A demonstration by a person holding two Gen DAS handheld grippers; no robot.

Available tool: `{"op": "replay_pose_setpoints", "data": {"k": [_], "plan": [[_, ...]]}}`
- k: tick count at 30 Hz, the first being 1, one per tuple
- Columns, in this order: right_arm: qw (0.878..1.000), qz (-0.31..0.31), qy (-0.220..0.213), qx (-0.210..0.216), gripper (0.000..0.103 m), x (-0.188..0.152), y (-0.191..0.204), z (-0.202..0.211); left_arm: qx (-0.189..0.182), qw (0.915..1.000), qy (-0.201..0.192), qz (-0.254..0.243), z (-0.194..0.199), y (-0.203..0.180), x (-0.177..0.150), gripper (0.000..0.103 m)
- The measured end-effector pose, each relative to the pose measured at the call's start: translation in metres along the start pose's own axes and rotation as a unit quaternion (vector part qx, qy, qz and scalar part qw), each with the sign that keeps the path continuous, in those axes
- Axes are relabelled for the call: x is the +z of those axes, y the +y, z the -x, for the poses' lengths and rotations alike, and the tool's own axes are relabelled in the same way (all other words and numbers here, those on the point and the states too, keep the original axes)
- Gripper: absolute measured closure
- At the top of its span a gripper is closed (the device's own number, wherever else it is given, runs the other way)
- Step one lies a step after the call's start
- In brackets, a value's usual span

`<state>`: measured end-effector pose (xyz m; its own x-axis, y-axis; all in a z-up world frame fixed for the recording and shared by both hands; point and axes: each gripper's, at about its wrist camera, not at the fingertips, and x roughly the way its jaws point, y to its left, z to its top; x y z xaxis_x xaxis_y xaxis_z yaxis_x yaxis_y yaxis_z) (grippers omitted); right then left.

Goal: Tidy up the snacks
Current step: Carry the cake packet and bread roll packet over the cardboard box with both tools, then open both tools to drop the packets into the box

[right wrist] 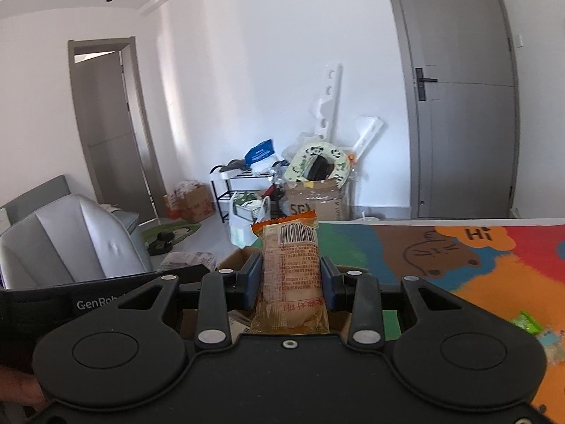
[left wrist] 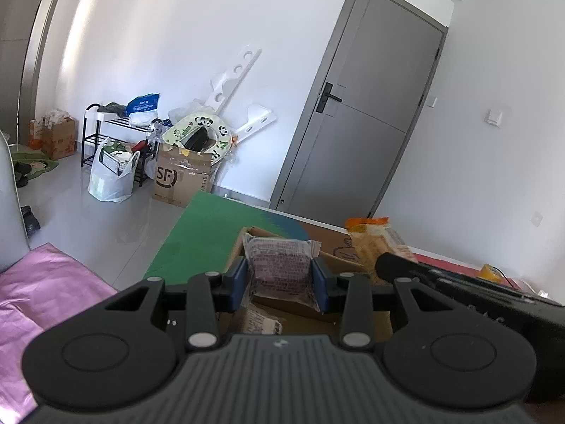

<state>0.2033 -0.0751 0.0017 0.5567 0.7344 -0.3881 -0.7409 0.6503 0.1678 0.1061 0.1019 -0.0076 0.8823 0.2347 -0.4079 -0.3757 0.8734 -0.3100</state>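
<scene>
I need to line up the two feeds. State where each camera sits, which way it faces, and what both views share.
Left wrist: sits on the left gripper, looks along its fingers at a clamped pale snack above a cardboard box; the right gripper's black body intrudes from the right.
Right wrist: sits on the right gripper, looks at a clamped orange snack; the left gripper's body shows at left.
Shared: grey door, SF box, colourful mat.
</scene>
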Motion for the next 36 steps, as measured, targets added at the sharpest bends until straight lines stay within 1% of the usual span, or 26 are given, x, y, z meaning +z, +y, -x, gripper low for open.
{"op": "replay_pose_setpoints", "data": {"k": [11, 12, 14, 16, 18, 26, 30, 34, 36], "plan": [[0.999, -0.002, 0.031, 0.030, 0.067, -0.004, 0.000, -0.023, 0.008, 0.9999, 0.002, 0.007, -0.005, 0.002, 0.001, 0.065], [0.999, 0.001, 0.037, 0.027, 0.067, -0.004, 0.000, -0.026, 0.010, 0.9999, 0.003, 0.007, -0.006, 0.002, 0.000, 0.065], [0.999, 0.002, 0.039, 0.003, 0.063, -0.004, -0.003, -0.031, 0.010, 0.9999, 0.006, 0.008, -0.008, 0.003, 0.002, 0.065], [0.999, -0.007, 0.038, -0.018, 0.062, -0.005, -0.008, -0.030, 0.010, 0.9999, 0.006, 0.006, -0.010, 0.003, 0.002, 0.065], [0.999, -0.018, 0.033, -0.015, 0.062, -0.006, -0.014, -0.025, 0.009, 0.9999, 0.008, 0.004, -0.012, 0.002, 0.002, 0.065], [0.998, -0.054, 0.015, -0.039, 0.062, -0.011, -0.042, 0.002, 0.006, 0.9998, 0.016, -0.007, -0.017, -0.008, -0.001, 0.065], [0.996, -0.070, 0.013, -0.050, 0.059, -0.016, -0.054, 0.013, 0.002, 0.9997, 0.023, -0.012, -0.024, -0.016, -0.002, 0.064], [0.995, -0.081, 0.014, -0.060, 0.057, -0.021, -0.062, 0.019, 0.001, 0.9991, 0.032, -0.028, -0.030, -0.027, -0.005, 0.059], [0.994, -0.088, 0.013, -0.065, 0.055, -0.024, -0.069, 0.023, -0.007, 0.9990, 0.032, -0.030, -0.029, -0.030, -0.006, 0.052]]}}
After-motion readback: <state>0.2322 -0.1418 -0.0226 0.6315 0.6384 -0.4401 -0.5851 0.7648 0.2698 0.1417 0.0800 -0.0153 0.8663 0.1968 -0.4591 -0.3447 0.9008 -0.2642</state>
